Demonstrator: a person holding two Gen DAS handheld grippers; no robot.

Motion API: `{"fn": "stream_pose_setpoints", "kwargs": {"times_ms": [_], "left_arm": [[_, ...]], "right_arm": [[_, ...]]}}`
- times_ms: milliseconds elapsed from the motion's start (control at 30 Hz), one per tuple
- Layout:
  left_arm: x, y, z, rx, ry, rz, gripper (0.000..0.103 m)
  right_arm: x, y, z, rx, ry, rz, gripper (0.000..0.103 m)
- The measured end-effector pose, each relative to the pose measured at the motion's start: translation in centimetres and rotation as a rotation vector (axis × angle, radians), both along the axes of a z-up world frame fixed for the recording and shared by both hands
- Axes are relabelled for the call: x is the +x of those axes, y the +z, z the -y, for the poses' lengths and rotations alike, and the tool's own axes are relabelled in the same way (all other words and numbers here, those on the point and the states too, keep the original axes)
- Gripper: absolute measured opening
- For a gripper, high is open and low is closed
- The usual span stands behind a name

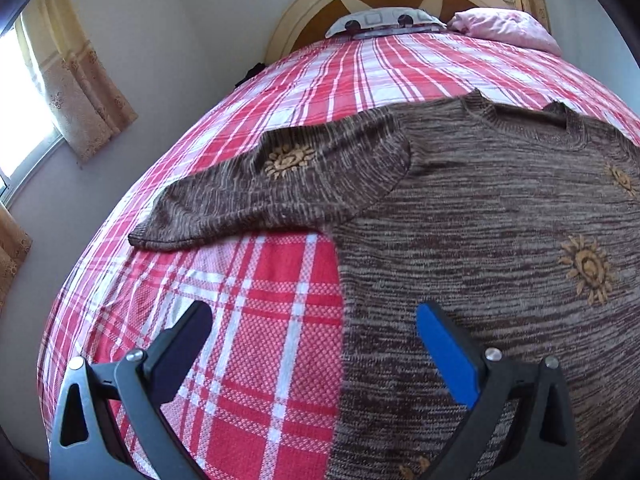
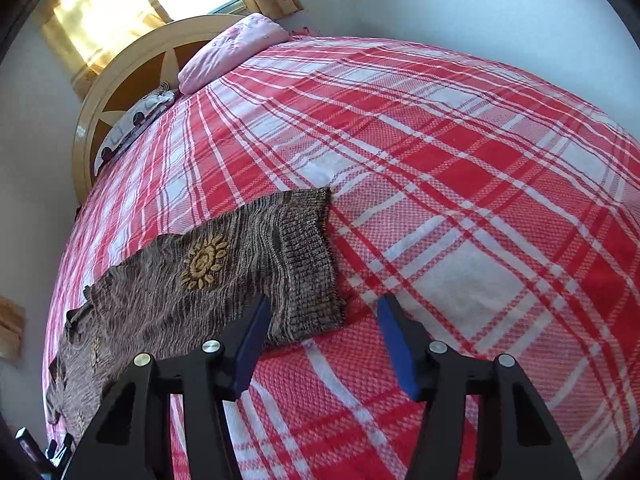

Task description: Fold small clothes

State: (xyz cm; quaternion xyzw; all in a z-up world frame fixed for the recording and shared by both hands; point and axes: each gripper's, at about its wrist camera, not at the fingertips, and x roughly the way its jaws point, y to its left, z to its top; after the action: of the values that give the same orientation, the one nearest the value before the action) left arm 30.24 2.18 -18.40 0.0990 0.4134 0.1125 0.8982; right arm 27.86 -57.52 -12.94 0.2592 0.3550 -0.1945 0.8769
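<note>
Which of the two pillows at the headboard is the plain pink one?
The pink pillow lies nearer the window corner, with no pattern. The other pillow, beside it in front of the headboard, is white with dark printed shapes.

A bed (image 1: 280,340) in red plaid carries a brown sweater (image 1: 500,220) beneath the hand-held grippers and pillows (image 1: 508,26) far ahead.

Left wrist view chops the brown sweater (image 1: 500,220) off at the right and bottom edges, so its right sleeve and hem don't show. Small dark thing (image 1: 250,74) beside the bed, can't tell what.
</note>
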Motion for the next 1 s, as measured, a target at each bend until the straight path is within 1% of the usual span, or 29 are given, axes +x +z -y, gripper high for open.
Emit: {"fn": "stream_pose_setpoints", "kwargs": {"times_ms": [67,133,200,233,300,400,533,633,767,900,1000], "left_arm": [[0.0,0.0,0.0,0.001,-0.002,0.0,0.103],[0.1,-0.1,0.0,0.002,-0.003,-0.001,0.103],[0.1,-0.1,0.0,0.003,-0.002,0.0,0.103],[0.1,-0.1,0.1,0.003,-0.003,0.0,0.103],[0.1,-0.1,0.0,0.001,-0.004,0.0,0.103],[0.1,-0.1,-0.1,0.001,-0.004,-0.001,0.103],[0.1,-0.2,0.1,0.009,-0.002,-0.002,0.103],[0.1,-0.2,0.3,0.021,-0.004,-0.003,0.103],[0.1,-0.2,0.3,0.029,-0.004,-0.002,0.103],[0.1,-0.2,0.4,0.037,-0.008,-0.005,0.103],[0.1,-0.2,0.4,0.037,-0.01,-0.004,0.103]], "right_arm": [[0.5,-0.1,-0.2,-0.005,0.001,-0.005,0.05],[1.3,-0.2,-0.5,-0.022,0.012,-0.029,0.028],[1.8,-0.1,-0.9,-0.048,0.027,-0.046,0.024],[2.1,0.0,-1.1,-0.063,0.036,-0.051,0.018],[2.5,0.1,-1.4,-0.074,0.047,-0.055,0.013],[2.9,0.6,-2.3,-0.124,0.058,-0.055,0.011],[3.5,2.5,-4.7,-0.224,0.093,-0.022,0.011],[4.4,4.3,-7.8,-0.306,0.156,0.014,0.01],[5.8,5.7,-12.7,-0.398,0.265,0.041,0.01],[7.4,5.5,-18.6,-0.479,0.393,0.047,0.01],[8.6,4.0,-22.5,-0.513,0.487,0.029,0.01]]}}
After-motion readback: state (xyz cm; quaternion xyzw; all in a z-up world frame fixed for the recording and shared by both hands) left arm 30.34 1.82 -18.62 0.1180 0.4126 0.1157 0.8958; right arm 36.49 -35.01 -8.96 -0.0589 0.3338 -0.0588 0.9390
